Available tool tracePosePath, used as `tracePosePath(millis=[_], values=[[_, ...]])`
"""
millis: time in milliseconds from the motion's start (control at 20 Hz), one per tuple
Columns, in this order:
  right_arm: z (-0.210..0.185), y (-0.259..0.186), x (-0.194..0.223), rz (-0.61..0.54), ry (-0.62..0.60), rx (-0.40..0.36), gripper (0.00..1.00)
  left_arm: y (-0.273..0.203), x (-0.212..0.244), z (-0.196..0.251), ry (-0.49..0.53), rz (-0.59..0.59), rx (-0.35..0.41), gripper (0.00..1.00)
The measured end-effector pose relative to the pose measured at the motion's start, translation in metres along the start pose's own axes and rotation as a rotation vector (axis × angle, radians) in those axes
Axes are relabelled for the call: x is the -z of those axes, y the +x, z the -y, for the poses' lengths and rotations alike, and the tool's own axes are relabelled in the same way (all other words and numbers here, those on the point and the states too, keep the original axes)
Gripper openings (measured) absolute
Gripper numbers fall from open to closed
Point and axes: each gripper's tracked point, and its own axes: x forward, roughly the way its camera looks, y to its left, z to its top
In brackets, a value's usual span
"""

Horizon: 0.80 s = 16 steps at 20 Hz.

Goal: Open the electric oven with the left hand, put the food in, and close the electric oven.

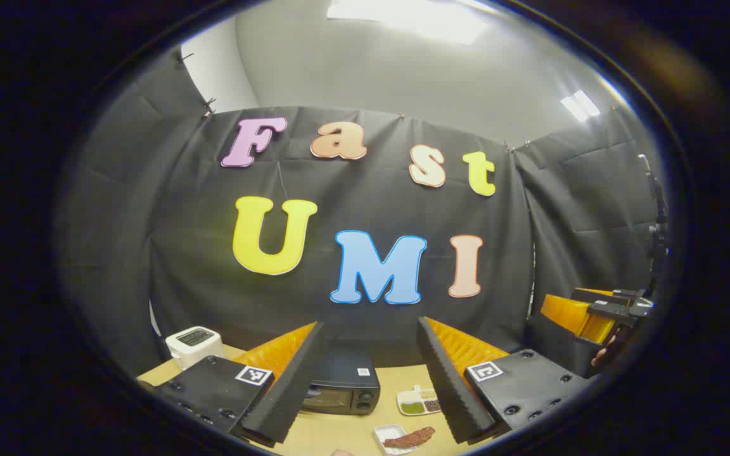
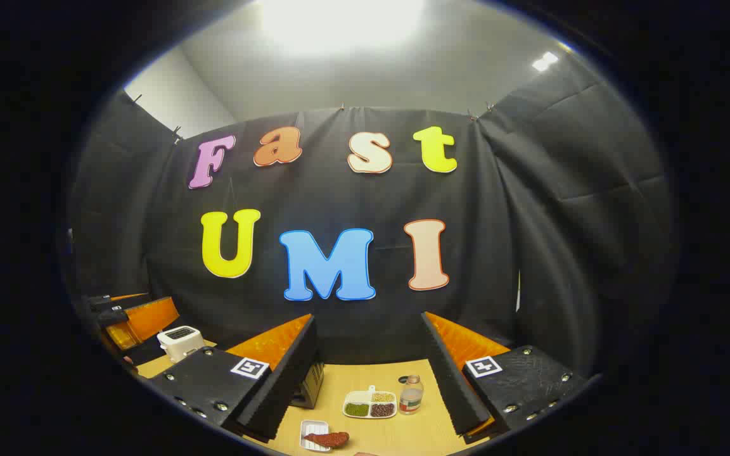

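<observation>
Task so far: nothing looks done yet. The oven door looks closed, the food is on its tray, and both grippers are up in the air over the wooden table [image 1: 352, 430].

White toaster: the small white boxy toaster [image 1: 194, 345] stands far left on the table, well apart from the oven.

Left gripper: the left gripper [image 1: 370, 380] has its jaws spread wide and holds nothing.

Oven: the small black electric oven with a glass door [image 1: 339, 389] sits on the table, and in the left gripper view it shows between the spread jaws, farther off and lower down. No finger touches it.

Food: the long reddish-brown piece of food [image 1: 410, 437] lies on a small white tray [image 1: 387, 433], near the front edge of the table, to the right of the oven.

Divided dish: a white dish with green, tan and dark beans [image 2: 370, 405] sits behind the food tray.

Bottle: a small clear bottle [image 2: 410, 394] stands just beside the dish, on its right.

Right gripper: the right gripper [image 2: 370, 380] also has its jaws spread and is empty. The food lies below them, apart from them.

Left to do: open the door, put the food in, close the door.
</observation>
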Motion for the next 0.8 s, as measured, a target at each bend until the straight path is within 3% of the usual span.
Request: tracePosePath(millis=[800], values=[[0.038,0.043,0.01,-0.002,0.024,-0.03,0.98,0.025,0.003,0.026,0.038,0.017,-0.04,1.0]])
